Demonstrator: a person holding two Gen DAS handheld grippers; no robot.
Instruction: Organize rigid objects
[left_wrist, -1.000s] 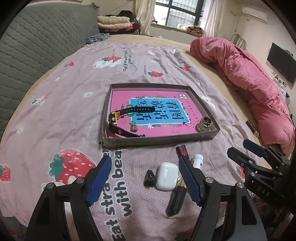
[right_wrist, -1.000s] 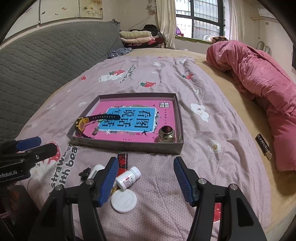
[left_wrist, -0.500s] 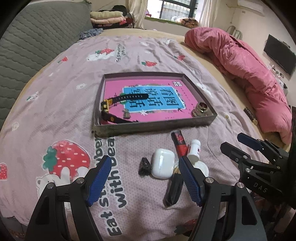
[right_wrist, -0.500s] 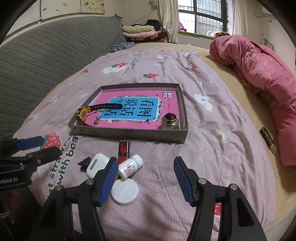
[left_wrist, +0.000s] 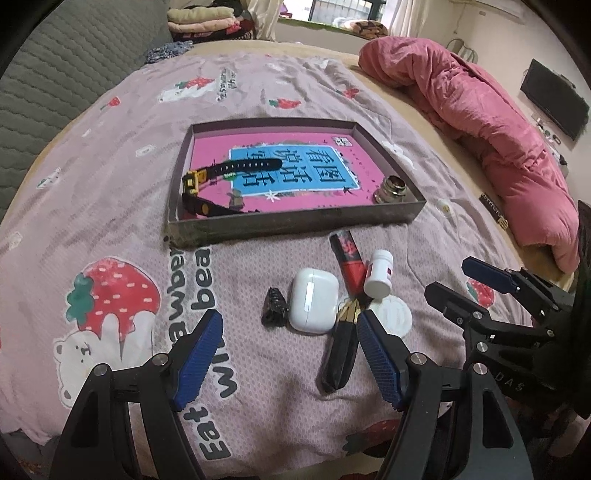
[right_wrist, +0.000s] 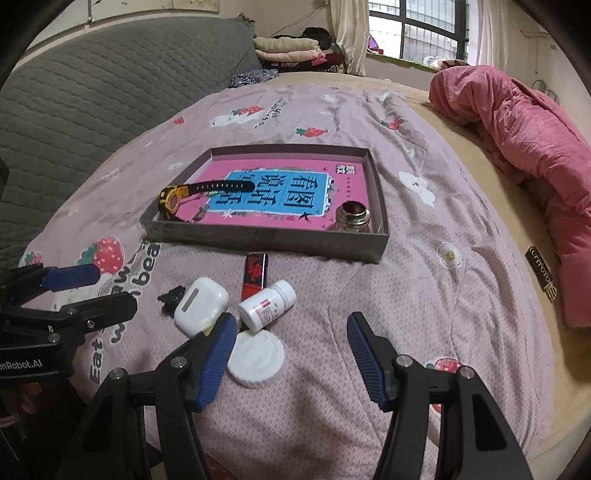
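Left gripper (left_wrist: 290, 326) at lower frame, fingers spread, nothing between pads. Right gripper (right_wrist: 291, 330) likewise, fingers spread, empty. On bed (left_wrist: 110, 206), centre frame: white earbud case (left_wrist: 314, 301), black clip (left_wrist: 274, 308), red-black tube (left_wrist: 347, 258), pill bottle (left_wrist: 378, 273), white round lid (left_wrist: 393, 315). Above them, box (left_wrist: 295, 223) holding watch (left_wrist: 207, 177), metal cap (left_wrist: 392, 189).

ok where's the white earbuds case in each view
Left wrist view: the white earbuds case lies lower centre, just above the gap between the gripper's fingers, black clip to its left.
Right wrist view: it lies left of centre, above the left finger.
Shared landmark: the white pill bottle, just right of the case in both.
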